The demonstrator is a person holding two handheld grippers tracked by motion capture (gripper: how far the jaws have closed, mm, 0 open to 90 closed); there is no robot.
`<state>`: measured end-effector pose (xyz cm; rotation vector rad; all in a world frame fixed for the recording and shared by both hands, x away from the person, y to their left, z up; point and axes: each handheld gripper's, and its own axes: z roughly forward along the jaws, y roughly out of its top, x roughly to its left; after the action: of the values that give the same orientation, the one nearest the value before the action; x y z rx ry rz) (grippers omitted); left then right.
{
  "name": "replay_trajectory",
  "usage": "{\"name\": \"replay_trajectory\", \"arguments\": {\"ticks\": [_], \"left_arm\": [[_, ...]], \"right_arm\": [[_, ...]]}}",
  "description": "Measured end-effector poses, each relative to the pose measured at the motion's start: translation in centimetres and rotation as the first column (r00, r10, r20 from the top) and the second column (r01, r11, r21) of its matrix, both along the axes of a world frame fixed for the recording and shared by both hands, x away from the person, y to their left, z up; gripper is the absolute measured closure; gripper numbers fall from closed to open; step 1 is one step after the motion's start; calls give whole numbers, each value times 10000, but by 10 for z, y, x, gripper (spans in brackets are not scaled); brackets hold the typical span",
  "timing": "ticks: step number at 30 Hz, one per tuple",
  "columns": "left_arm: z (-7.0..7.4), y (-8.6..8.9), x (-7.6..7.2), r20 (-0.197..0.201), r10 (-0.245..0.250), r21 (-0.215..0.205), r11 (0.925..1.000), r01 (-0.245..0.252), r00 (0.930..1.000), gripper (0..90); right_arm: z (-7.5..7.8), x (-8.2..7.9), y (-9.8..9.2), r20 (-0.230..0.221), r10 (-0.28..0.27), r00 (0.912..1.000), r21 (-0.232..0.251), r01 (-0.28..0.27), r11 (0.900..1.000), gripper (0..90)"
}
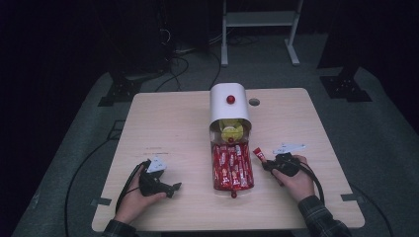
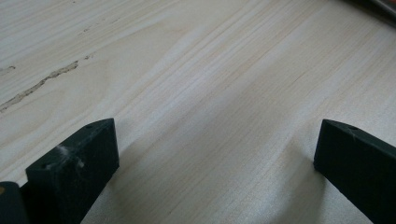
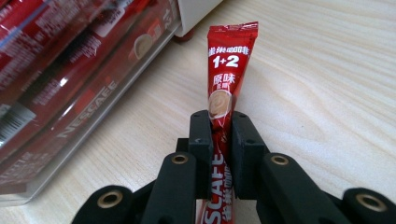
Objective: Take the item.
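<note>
Right gripper [image 3: 219, 135]: jaws clamped on a red Nescafé coffee stick [image 3: 229, 74], just beside the clear drawer [image 1: 232, 170] of sticks.
Left gripper [image 2: 215, 154]: jaws wide apart, over bare wooden table [image 1: 168, 128].
Drawer: pulled out of white dispenser [image 1: 229, 103].

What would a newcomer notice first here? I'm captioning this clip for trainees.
First, the clear drawer packed with red coffee sticks, pulled out of a white dispenser at the table's centre. Then the right tool clamping one red stick beside the drawer. The left tool rests open over bare wood.
</note>
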<state>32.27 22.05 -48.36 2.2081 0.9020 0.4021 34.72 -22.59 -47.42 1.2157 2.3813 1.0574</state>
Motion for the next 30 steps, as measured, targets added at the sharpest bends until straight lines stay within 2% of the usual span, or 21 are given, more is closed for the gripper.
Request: {"name": "replay_trajectory", "arguments": {"ticks": [12, 17, 21, 25, 30], "left_arm": [[0, 0, 0, 2, -1, 0, 10000, 1, 10000, 0], [0, 0, 0, 2, -4, 2, 10000, 4, 10000, 0], [0, 0, 0, 4, -4, 1, 10000, 4, 10000, 0], [0, 0, 0, 1, -4, 3, 10000, 4, 10000, 0], [0, 0, 0, 0, -7, 6, 10000, 7, 10000, 0]], "right_arm": [[0, 0, 1, 96, 36, 9999, -128, -35, 9999, 774], [0, -1, 1, 144, 38, 9999, -114, -37, 9999, 725], [2, -1, 0, 229, 73, 9997, 15, -74, 10000, 646], [4, -2, -2, 274, -101, 9996, 156, 97, 9998, 490], [7, -4, -9, 397, -199, 9990, 219, 190, 9996, 428]]}}
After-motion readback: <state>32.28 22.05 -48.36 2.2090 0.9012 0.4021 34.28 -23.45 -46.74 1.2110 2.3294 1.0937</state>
